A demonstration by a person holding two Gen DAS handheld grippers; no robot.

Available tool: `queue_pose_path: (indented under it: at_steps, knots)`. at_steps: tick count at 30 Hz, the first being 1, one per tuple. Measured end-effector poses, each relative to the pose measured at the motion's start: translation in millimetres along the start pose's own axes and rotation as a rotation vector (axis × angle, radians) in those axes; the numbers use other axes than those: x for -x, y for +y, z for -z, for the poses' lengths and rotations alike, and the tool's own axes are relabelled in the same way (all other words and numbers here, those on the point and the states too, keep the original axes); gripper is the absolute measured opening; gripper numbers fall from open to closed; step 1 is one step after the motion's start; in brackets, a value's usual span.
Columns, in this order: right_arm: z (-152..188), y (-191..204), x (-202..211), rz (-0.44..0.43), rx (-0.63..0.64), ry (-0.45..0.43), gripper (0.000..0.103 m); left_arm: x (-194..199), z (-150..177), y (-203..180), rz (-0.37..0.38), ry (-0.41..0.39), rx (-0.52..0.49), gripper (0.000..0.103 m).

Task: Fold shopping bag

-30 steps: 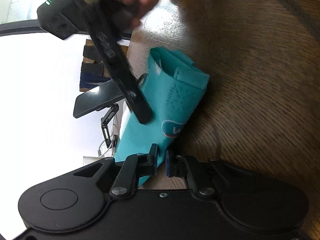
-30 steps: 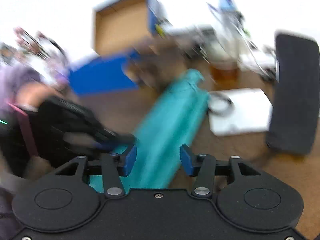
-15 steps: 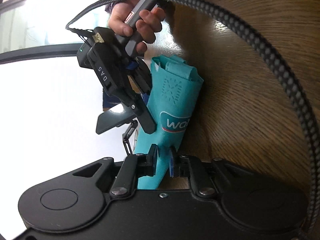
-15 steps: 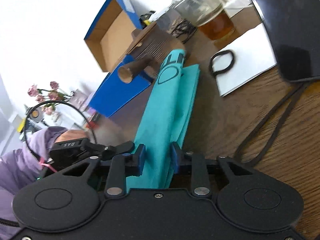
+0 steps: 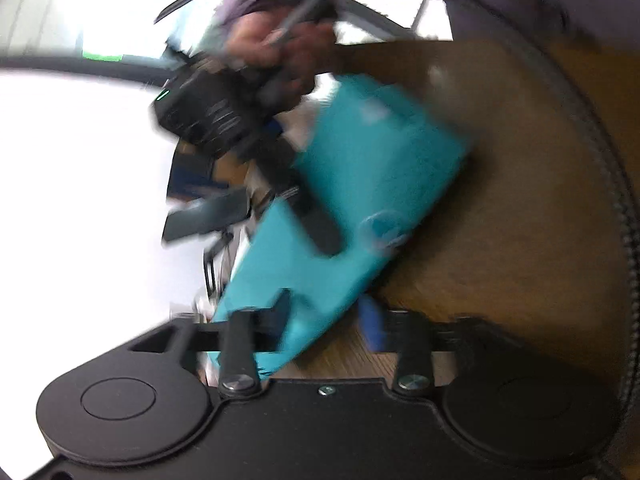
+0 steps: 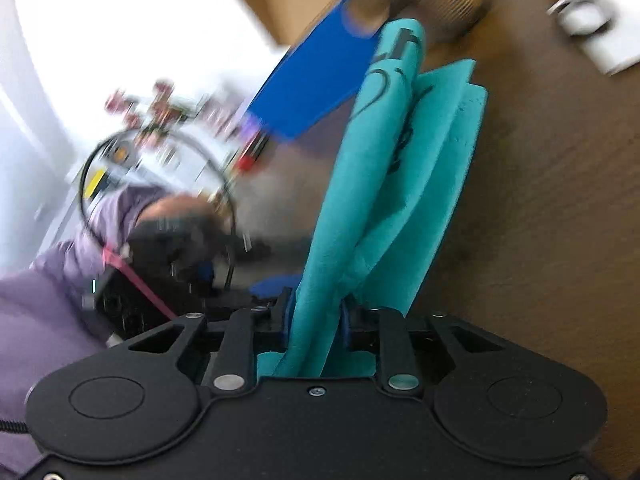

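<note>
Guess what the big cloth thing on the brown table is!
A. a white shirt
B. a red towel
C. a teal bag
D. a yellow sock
C. The folded bag is teal cloth lying on the wooden table, with the right gripper closing on its near end, cloth between its jaws.

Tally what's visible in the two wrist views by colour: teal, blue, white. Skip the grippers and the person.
Teal: 1, the folded shopping bag
Blue: 1, the blue-sided cardboard box
White: 1, a white sheet at the table's far corner, blurred
Total: 3
</note>
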State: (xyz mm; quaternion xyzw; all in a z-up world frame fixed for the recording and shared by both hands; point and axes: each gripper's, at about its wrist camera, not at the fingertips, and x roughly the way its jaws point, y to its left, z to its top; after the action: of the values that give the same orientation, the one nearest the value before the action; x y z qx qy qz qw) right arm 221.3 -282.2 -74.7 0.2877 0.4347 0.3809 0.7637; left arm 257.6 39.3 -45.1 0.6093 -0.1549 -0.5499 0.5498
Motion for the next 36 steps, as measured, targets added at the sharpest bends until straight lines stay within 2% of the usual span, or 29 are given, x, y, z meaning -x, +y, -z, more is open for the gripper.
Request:
queue_pose_path:
  at_steps: [3, 4, 5, 7, 9, 10, 11, 13, 15, 16, 18, 19, 21, 24, 26, 27, 29, 36]
  knots:
    - [0, 13, -14, 0.004, 0.001, 0.048, 0.022, 14, 1, 18, 0.026, 0.052, 0.092, 0.064]
    - [0, 16, -17, 0.002, -0.001, 0.059, 0.022, 21, 1, 33, 0.035, 0.06, 0.16, 0.064]
    - [0, 17, -19, 0.0, -0.006, 0.067, 0.023, 25, 1, 45, 0.033, 0.043, 0.235, 0.064]
    - [0, 21, -23, -0.005, -0.003, 0.083, 0.023, 25, 2, 72, 0.009, -0.038, 0.456, 0.062]
    - [1, 24, -28, -0.009, 0.0, 0.097, 0.023, 7, 7, 83, 0.045, -0.057, 0.592, 0.051]
    - [4, 27, -31, -0.014, 0.005, 0.108, 0.023, -7, 9, 88, 0.076, -0.058, 0.655, 0.041]
    - [6, 30, -33, -0.016, 0.009, 0.116, 0.023, -21, 11, 86, 0.104, -0.039, 0.674, 0.03]
    - [9, 33, -33, 0.002, 0.006, 0.104, 0.023, -32, 13, 78, 0.13, -0.037, 0.703, 0.021]
    - [14, 34, -30, 0.017, -0.002, 0.074, 0.023, -42, 15, 69, 0.156, -0.035, 0.732, 0.0]
    - [17, 34, -28, 0.024, -0.01, 0.057, 0.021, -41, 17, 59, 0.142, -0.029, 0.715, 0.0]
    - [22, 36, -25, 0.043, -0.014, 0.023, 0.026, -39, 22, 47, 0.125, -0.021, 0.709, 0.0]
    - [26, 38, -23, 0.057, -0.005, 0.009, 0.029, -44, 25, 49, 0.141, -0.022, 0.742, 0.0]
    - [33, 47, -13, 0.108, 0.036, -0.005, 0.03, -49, 24, 46, 0.149, -0.028, 0.737, 0.0]
    - [47, 69, 9, 0.226, 0.182, -0.02, 0.039, -45, 27, 45, 0.166, -0.057, 0.747, 0.0]
    - [70, 98, 28, 0.325, 0.413, -0.083, 0.049, -42, 28, 39, 0.177, -0.076, 0.756, 0.0]
    - [77, 107, 33, 0.339, 0.495, -0.097, 0.052, -41, 28, 35, 0.182, -0.086, 0.76, 0.0]
    - [110, 134, 37, 0.369, 0.803, -0.131, 0.051, -33, 25, 26, 0.198, -0.134, 0.757, 0.0]
    - [146, 154, 46, 0.374, 1.085, -0.17, 0.051, -17, 9, 11, 0.2, -0.174, 0.721, 0.0]
